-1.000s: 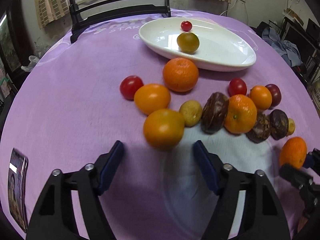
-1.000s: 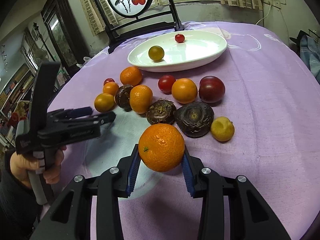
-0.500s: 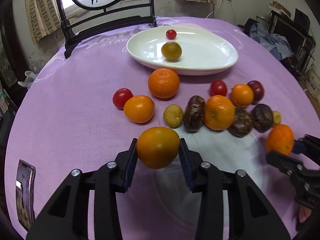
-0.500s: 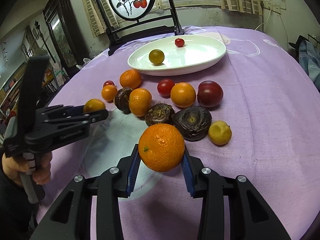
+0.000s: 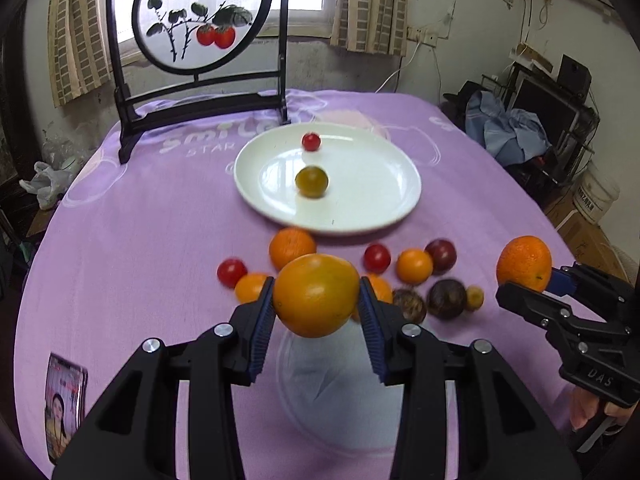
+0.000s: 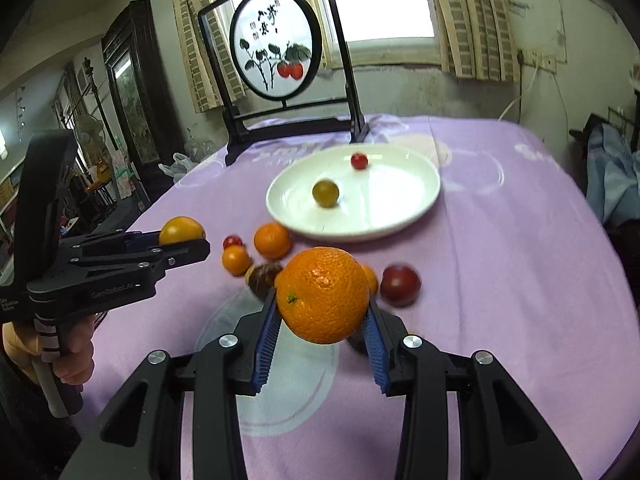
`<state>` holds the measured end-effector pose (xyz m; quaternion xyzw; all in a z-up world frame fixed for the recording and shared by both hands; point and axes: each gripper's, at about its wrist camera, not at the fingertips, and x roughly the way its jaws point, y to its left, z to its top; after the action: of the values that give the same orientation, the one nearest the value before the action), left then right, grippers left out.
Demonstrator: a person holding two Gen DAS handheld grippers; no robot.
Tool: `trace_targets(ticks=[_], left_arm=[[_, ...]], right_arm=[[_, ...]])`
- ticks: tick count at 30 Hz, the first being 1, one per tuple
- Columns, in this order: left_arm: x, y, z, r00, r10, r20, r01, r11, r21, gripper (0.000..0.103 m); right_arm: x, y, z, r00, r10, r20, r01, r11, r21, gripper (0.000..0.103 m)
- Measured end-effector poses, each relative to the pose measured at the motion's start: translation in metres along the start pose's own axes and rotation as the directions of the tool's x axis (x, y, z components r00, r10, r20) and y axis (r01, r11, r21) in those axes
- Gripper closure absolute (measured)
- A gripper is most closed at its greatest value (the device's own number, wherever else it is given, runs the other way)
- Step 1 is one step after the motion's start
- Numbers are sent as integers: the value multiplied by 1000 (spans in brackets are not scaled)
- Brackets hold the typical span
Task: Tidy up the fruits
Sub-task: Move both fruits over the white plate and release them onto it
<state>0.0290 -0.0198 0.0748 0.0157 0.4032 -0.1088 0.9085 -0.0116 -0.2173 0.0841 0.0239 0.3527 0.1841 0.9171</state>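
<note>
My left gripper (image 5: 316, 304) is shut on a smooth orange tomato (image 5: 316, 294) and holds it above the purple tablecloth. My right gripper (image 6: 322, 320) is shut on a dimpled mandarin (image 6: 322, 294), also lifted; it shows at the right of the left wrist view (image 5: 524, 263). A white oval plate (image 5: 360, 216) lies ahead of both, with a green-yellow tomato (image 5: 311, 181) and a small red cherry tomato (image 5: 311, 141) in it. Several loose fruits lie in front of the plate, among them a mandarin (image 5: 292, 246), a red tomato (image 5: 231, 272) and a dark plum (image 5: 441, 255).
A black-framed round painted screen (image 5: 202, 16) stands at the table's far edge behind the plate. A phone or photo card (image 5: 64, 400) lies at the near left. Clothes and furniture stand beyond the table's right side.
My left gripper closed on the orange tomato and lifted it off the cloth. Both grippers have risen with their fruit and face the plate.
</note>
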Motion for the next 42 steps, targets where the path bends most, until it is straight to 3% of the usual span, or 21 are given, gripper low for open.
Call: trace_targets(ticks=[4, 8, 14, 19, 21, 22, 23, 25, 28, 34, 38, 42], left_arm=[[20, -3, 36, 1000, 2, 14, -2, 1000, -15, 63], [67, 2, 65, 999, 24, -29, -25, 999, -45, 63], [133, 8, 85, 991, 75, -113, -82, 995, -56, 63], [161, 10, 88, 983, 86, -160, -96, 994, -55, 63], [172, 13, 87, 978, 97, -183, -111, 991, -69, 55], [175, 15, 87, 977, 103, -186, -119, 990, -75, 39], [177, 16, 87, 977, 123, -174, -137, 988, -73, 29], [174, 17, 86, 978, 147, -150, -158, 985, -68, 29], [161, 18, 84, 983, 117, -144, -131, 987, -90, 27], [109, 16, 68, 985, 169, -43, -172, 982, -76, 9], [82, 24, 48, 986, 158, -46, -162, 980, -112, 8], [64, 32, 24, 987, 148, -65, -155, 978, -136, 7]], right_arm=[[8, -4, 28, 999, -29, 19, 29, 999, -24, 63], [40, -8, 52, 999, -41, -18, 40, 998, -41, 63], [102, -13, 70, 991, -80, -111, 73, 995, -64, 63], [144, -22, 71, 973, -116, -197, 107, 993, -55, 62], [156, -23, 69, 961, -147, -233, 137, 989, -58, 61], [158, -22, 68, 961, -159, -227, 148, 987, -65, 61], [160, -21, 67, 959, -170, -225, 157, 985, -73, 59], [160, -17, 66, 962, -160, -220, 146, 986, -78, 51], [150, -15, 62, 968, -146, -204, 134, 988, -75, 51], [108, -21, 54, 982, -122, -143, 117, 992, -43, 51], [79, -25, 42, 983, -146, -111, 141, 989, -52, 44], [58, -31, 26, 983, -150, -108, 146, 988, -42, 44]])
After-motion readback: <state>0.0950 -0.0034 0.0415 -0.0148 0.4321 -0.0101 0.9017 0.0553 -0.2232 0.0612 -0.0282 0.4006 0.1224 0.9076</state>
